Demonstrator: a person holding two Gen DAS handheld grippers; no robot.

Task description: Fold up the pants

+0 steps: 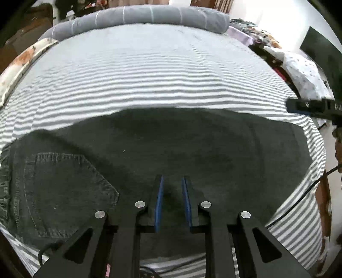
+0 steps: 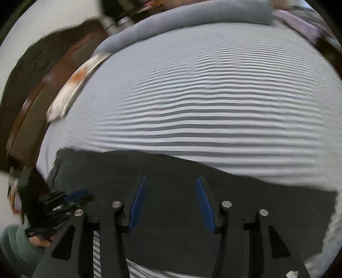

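One pair of dark pants (image 1: 149, 149) lies flat on the bed (image 1: 160, 74), near its front edge, folded into a broad dark slab on the grey-and-white striped sheet. One stitched back pocket (image 1: 64, 192) shows at the left end of the pants in the left wrist view. No brand tag can be read on the denim; pale letters on the right hand-held gripper's side at the frame edge are too cut off to read.

Two grippers are present. The left hand-held gripper (image 1: 172, 181) hovers over the middle of the pants, its blue-padded fingers a little apart with nothing between them. The right hand-held gripper (image 2: 170, 184) stands over the pants too, fingers spread wide and empty; this view is motion-blurred. One rolled grey blanket (image 1: 139, 17) lies across the far end of the bed.
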